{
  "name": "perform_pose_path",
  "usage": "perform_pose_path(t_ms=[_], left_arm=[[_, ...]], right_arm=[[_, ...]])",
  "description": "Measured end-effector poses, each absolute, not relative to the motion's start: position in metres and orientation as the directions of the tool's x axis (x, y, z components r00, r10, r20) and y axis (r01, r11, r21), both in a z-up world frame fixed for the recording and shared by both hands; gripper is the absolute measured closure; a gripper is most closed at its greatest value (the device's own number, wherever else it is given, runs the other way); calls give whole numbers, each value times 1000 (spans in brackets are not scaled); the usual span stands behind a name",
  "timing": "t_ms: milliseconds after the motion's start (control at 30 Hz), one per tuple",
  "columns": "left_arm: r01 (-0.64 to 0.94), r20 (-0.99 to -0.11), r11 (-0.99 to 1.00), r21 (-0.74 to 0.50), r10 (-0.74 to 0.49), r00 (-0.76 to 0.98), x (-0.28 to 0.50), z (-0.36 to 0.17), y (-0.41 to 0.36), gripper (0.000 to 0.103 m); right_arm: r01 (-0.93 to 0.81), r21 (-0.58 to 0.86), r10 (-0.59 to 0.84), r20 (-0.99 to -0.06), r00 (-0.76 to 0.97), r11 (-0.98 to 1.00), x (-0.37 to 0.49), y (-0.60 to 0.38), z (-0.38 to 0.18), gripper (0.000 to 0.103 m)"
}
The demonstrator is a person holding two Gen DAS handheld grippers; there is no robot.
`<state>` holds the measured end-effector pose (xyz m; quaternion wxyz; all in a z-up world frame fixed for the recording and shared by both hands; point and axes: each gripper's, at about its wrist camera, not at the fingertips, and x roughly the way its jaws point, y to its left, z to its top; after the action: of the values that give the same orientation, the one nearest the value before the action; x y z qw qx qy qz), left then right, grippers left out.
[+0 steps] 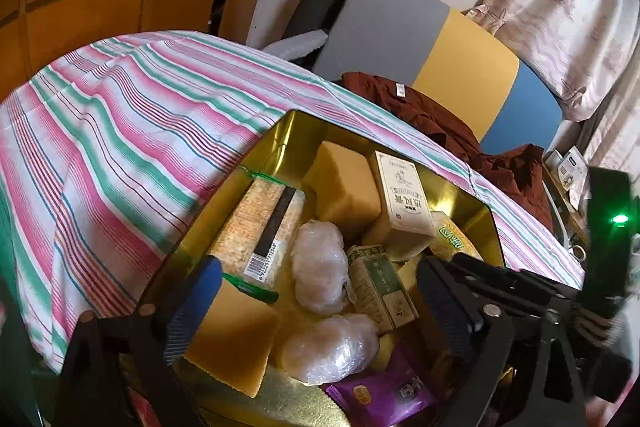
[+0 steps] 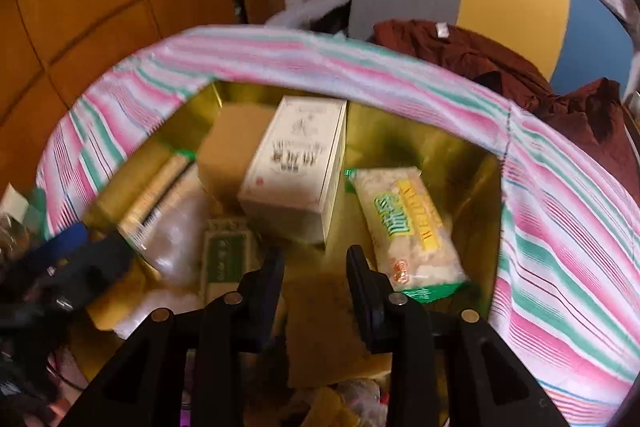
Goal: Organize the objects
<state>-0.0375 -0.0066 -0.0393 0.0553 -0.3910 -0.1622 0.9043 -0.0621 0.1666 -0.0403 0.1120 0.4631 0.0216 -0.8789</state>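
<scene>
An open gold tin (image 1: 296, 125) (image 2: 404, 147) sits on a striped tablecloth. In it are a white box (image 1: 404, 195) (image 2: 296, 163), yellow sponges (image 1: 344, 183), snack packs (image 1: 260, 227) (image 2: 408, 227), two plastic-wrapped lumps (image 1: 320, 267), a green box (image 1: 380, 287) and a purple packet (image 1: 380, 391). My left gripper (image 1: 320, 279) hangs open over the tin, one wrapped lump lying below the gap. The right gripper (image 2: 316, 267) is shut on a tan-yellow sponge (image 2: 328, 327) near the tin's front edge. A blue-padded finger of the left gripper (image 2: 68, 239) shows at the left of the blurred right wrist view.
The pink, green and white tablecloth (image 1: 120, 131) covers the table around the tin. A brown garment (image 1: 440, 119) lies behind it on a grey, yellow and blue chair (image 1: 460, 67). Wooden panels stand at the back left, curtains (image 1: 560, 7) at the right.
</scene>
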Motion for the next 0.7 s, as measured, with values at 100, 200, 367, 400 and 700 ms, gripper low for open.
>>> perform_pose_path(t_ms=[100, 200, 367, 400, 700], left_arm=[[30, -683, -951, -308, 199, -702, -36, -35, -5, 0], [27, -686, -958, -286, 185, -704, -35, -34, -4, 0], [27, -700, -963, -267, 174, -693, -32, -37, -5, 0], [30, -701, -966, -258, 166, -693, -31, -37, -5, 0], [31, -706, -981, -190, 114, -699, -17, -33, -2, 0]], right_arm=[[220, 52, -172, -804, -569, -974, -55, 164, -30, 68], [226, 40, -166, -800, -576, -973, -50, 166, -27, 68], [203, 45, -159, -793, -589, -978, -30, 176, -19, 63], [201, 49, -161, -790, -591, -978, -25, 179, -18, 62], [136, 89, -154, -779, -608, -987, 8, 216, -10, 61]])
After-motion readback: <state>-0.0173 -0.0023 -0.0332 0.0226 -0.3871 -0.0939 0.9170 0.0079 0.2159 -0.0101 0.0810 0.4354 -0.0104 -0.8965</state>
